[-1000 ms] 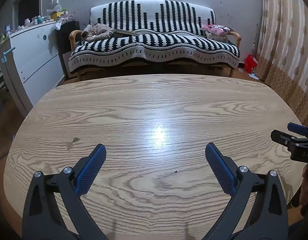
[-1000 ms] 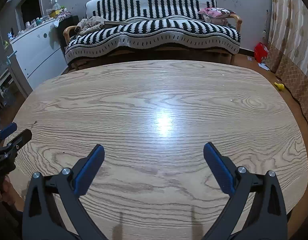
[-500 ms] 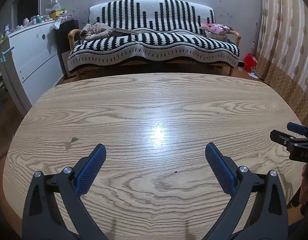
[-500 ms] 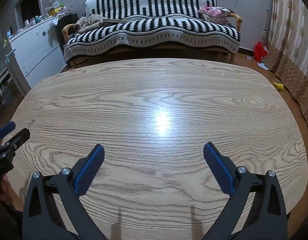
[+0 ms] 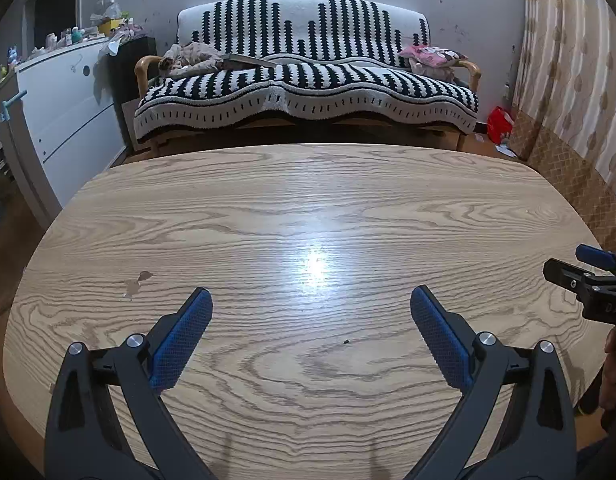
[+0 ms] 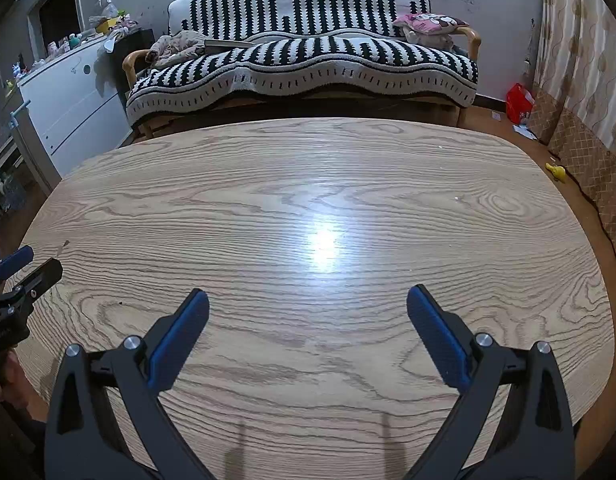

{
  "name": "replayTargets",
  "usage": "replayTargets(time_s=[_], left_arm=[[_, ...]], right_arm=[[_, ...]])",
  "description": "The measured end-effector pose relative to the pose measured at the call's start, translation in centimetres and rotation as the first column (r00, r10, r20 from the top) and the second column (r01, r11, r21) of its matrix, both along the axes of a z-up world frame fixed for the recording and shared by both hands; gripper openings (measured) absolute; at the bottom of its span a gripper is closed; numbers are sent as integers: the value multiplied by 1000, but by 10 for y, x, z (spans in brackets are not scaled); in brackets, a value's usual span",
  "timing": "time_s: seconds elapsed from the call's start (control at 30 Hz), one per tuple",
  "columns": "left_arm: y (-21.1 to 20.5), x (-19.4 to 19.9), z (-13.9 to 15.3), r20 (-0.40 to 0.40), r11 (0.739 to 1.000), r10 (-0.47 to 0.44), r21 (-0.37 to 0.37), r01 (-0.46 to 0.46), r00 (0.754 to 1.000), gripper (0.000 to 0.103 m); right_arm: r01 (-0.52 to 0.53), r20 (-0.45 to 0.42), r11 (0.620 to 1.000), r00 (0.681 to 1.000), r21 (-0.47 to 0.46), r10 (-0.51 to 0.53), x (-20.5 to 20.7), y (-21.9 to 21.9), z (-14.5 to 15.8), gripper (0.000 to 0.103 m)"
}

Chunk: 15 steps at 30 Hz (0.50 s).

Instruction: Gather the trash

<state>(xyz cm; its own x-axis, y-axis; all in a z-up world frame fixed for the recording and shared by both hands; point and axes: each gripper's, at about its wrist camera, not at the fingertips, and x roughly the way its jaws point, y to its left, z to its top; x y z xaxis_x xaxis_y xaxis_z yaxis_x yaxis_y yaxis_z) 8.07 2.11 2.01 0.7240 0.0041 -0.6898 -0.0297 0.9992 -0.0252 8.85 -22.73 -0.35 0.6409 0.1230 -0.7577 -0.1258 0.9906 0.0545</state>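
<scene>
Over the wooden table (image 5: 308,208): two grippers, both held wide apart and gripping nothing. Left gripper (image 5: 311,304) has two blue-padded fingers (image 5: 180,340) on black arms; right gripper (image 6: 308,306) is the same build, and its tip also shows at the right edge of the left view.

Trash on the tabletop: none large enough to identify. One tiny dark speck (image 5: 346,341) lies between the left gripper's fingers; one small brownish stain (image 5: 138,280) sits near the left edge. Cannot tell whether either is trash.

Table: one, rounded-oval top, light oak-like grain, glossy, with a single lamp glare (image 6: 323,242) mid-surface.

Room: one sofa (image 5: 308,80) behind the table, wooden arms, black-and-white striped knit cover; one pink cushion (image 5: 431,56) at its right end; crumpled cloth (image 5: 192,56) at its left. One white drawer cabinet (image 5: 68,108) left, cluttered on top. Patterned beige curtain (image 5: 571,60) right. One red bag (image 6: 519,101) and one small yellow object (image 6: 556,171) on the floor.
</scene>
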Motion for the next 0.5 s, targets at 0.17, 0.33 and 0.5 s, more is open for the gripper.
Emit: replayTargets(time_s=[0.17, 0.33, 0.5], left_arm=[[0, 0, 0, -4, 1000, 0, -2, 0, 1000, 96], [0, -1, 0, -4, 1000, 2, -3, -2, 1000, 96], [0, -1, 0, -4, 1000, 0, -1, 0, 1000, 96]], right_arm=[[0, 0, 1000, 1000, 2, 0, 0, -1, 0, 96], [1, 1, 1000, 1000, 1, -1, 0, 0, 1, 96], [5, 2, 1000, 1000, 2, -5, -1, -2, 1, 96]])
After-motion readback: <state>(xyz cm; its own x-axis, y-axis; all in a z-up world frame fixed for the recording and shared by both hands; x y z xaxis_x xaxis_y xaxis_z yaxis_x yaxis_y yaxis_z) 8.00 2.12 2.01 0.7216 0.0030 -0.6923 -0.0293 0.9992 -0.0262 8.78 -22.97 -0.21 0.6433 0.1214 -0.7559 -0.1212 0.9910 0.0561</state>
